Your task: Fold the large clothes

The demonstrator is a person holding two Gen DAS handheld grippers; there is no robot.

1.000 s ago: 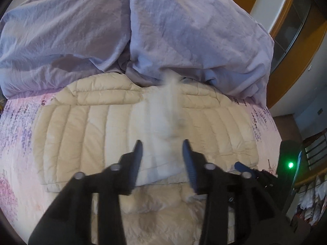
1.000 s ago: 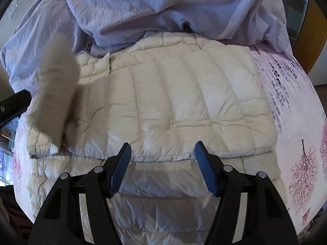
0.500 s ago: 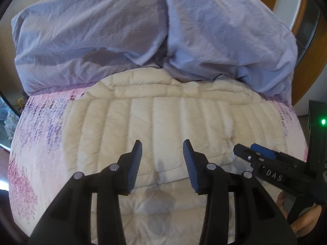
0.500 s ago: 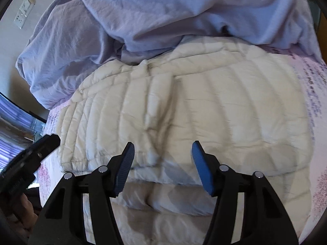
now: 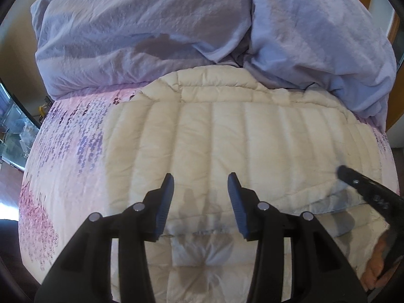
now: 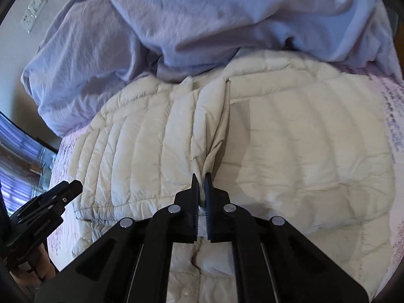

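A cream quilted puffer jacket (image 5: pixel 227 131) lies folded on the bed, its quilted panel facing up. My left gripper (image 5: pixel 200 179) hovers over the jacket's near folded edge. Its jaws are opening, with only flat fabric below them and nothing pinched. My right gripper (image 6: pixel 201 176) is shut on a raised ridge of the jacket (image 6: pixel 303 139) near the middle, and the fabric bunches up from its tips. The right gripper (image 5: pixel 363 189) also shows at the right edge of the left wrist view. At the left of the right wrist view is the left gripper (image 6: pixel 58 194).
A crumpled lilac duvet (image 5: pixel 151 25) is heaped along the far side of the bed and overlaps the jacket's far edge. The floral pink sheet (image 5: pixel 63 151) shows left of the jacket. A hand (image 5: pixel 378 265) holds the right tool. A wall socket (image 6: pixel 32 12) sits far left.
The right gripper went from wide open to shut, pinching up a ridge of the jacket. The left gripper sank closer to the jacket and shifted left, showing more floral sheet.
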